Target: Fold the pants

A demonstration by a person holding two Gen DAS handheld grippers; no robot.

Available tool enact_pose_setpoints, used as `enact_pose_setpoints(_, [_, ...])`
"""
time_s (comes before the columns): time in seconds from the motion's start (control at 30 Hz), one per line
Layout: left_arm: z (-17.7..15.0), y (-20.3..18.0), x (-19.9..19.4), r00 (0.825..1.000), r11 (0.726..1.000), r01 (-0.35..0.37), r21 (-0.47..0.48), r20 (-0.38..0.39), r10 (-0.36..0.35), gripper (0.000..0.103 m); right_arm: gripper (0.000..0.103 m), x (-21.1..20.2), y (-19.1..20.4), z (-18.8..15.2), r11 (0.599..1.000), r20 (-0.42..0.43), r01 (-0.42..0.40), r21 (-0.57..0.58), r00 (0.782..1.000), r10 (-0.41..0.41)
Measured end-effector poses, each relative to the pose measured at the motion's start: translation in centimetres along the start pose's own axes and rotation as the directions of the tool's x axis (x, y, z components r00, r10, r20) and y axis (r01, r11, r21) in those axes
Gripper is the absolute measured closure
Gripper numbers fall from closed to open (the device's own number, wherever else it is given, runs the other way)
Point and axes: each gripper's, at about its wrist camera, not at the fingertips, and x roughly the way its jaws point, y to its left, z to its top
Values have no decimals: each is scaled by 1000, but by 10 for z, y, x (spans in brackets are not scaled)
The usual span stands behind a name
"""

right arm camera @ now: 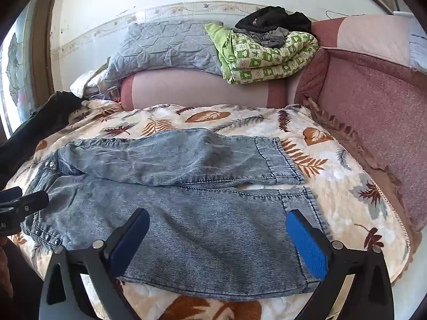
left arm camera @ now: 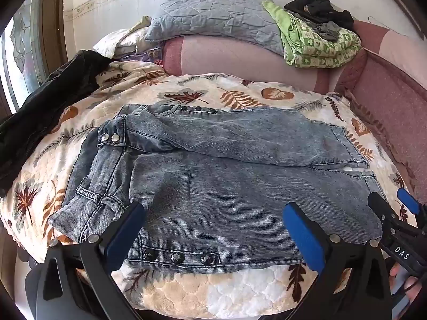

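Pants spread flat on bed, legs apart, waist left; no fold made yet. Left gripper and right gripper hover over near leg, jaws wide, empty.

Daylight fills both my views, bright and even, coming in from the patterned glass window at the left edge, where the panes wash out almost white. The pale wall is bright too, close to overexposed. Shadows are soft: my black finger frames read dark, and a dim band lies under the near edge of the jeans. Both pictures are sharp in the middle with no motion blur. The fisheye bends everything hard toward the rim, the corners go black, and detail near the edges smears slightly.
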Motion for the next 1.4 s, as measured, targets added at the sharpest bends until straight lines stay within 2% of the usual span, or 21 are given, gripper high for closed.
enact_pose_setpoints(0.1, [-3,10,1,1000,1000,9,-20,5,-9,0,0,9,1,4,999,-46,-39,33,998,40])
enact_pose_setpoints(0.17, [1,6,7,1000,1000,-6,-17,-11,6,0,0,10,2,-2,998,21,-49,25,999,49])
enact_pose_setpoints(0.37, [-7,0,13,1000,1000,-12,-9,13,12,0,0,11,3,-9,998,44,-64,30,997,62])
enact_pose_setpoints(1.4, [-16,10,23,999,998,-37,-56,-24,36,0,0,19,4,-12,998,13,-40,41,999,39])
